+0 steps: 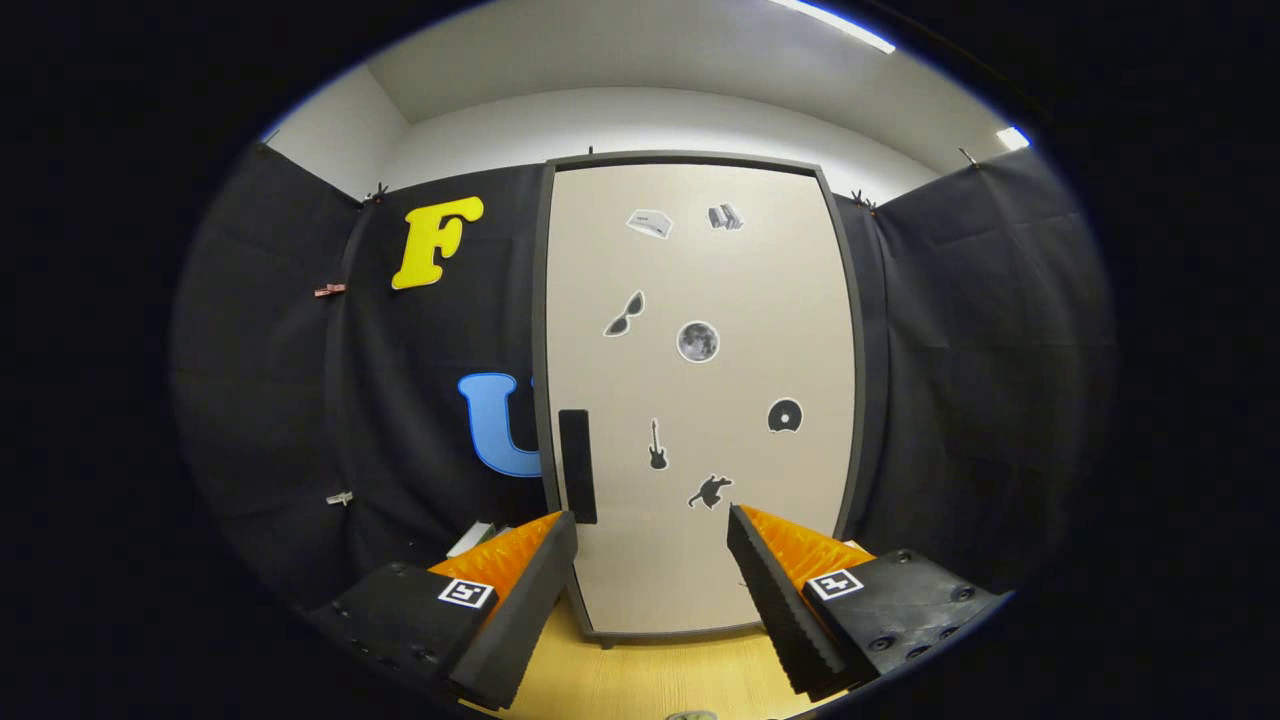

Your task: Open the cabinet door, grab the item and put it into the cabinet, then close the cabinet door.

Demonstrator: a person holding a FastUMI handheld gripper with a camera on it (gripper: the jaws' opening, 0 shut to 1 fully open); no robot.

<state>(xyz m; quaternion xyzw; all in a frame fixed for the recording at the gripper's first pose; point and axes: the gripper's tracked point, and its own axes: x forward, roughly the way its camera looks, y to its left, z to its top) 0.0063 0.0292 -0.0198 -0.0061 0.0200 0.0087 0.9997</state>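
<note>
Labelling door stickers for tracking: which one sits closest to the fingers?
The running-animal sticker, lowest on the cabinet door, just above the open fingers. The guitar sticker sits higher, and the rest higher still.

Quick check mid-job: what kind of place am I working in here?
Probably a staged recording booth, not a real home. Black cloth walls are clipped up around a lone cabinet with its door shut, standing on a wooden tabletop, with plain office ceiling above. The gripper hangs before the door, jaws open and holding nothing.
</note>
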